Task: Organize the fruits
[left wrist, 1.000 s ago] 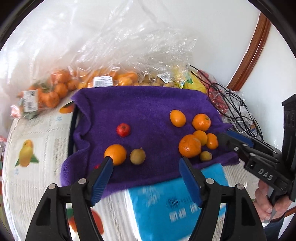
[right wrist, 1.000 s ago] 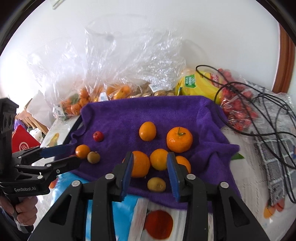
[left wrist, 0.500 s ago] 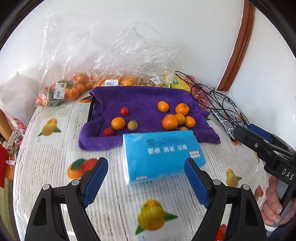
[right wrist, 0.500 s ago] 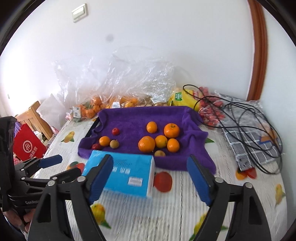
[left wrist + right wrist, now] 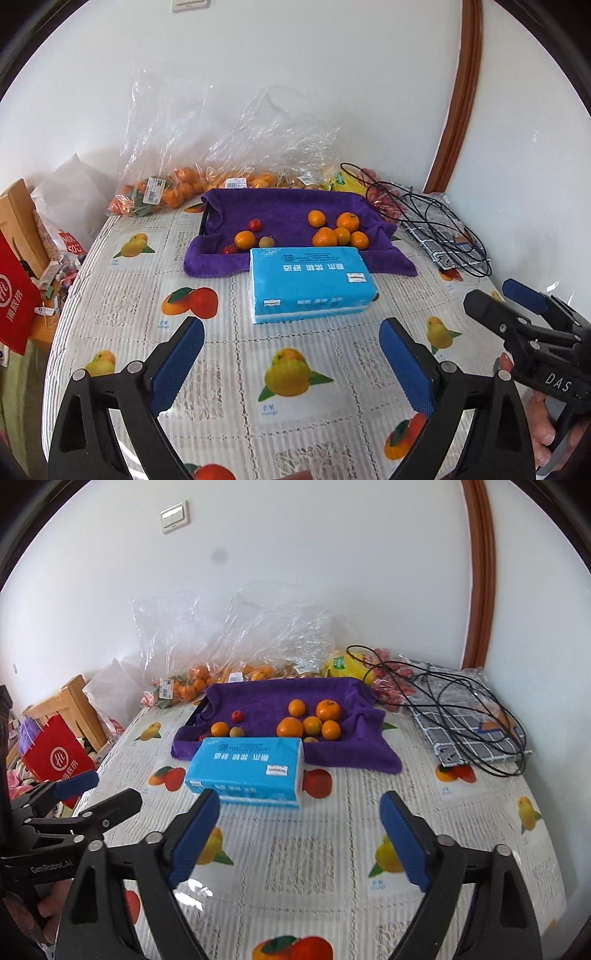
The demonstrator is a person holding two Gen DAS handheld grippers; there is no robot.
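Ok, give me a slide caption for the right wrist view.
Right gripper opening, empty, above the table; tissue pack before purple towel of sorted fruit.

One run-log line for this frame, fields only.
left gripper: opening, empty | right gripper: opening, empty | fruits: on purple towel | tissue pack: front of towel

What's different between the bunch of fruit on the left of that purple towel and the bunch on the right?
The left group is small and mixed: one orange, a red fruit and a brownish one, loosely spread. The right group is larger, nearly all orange citrus, packed close together. Both lie loose on the purple towel behind the blue tissue pack.
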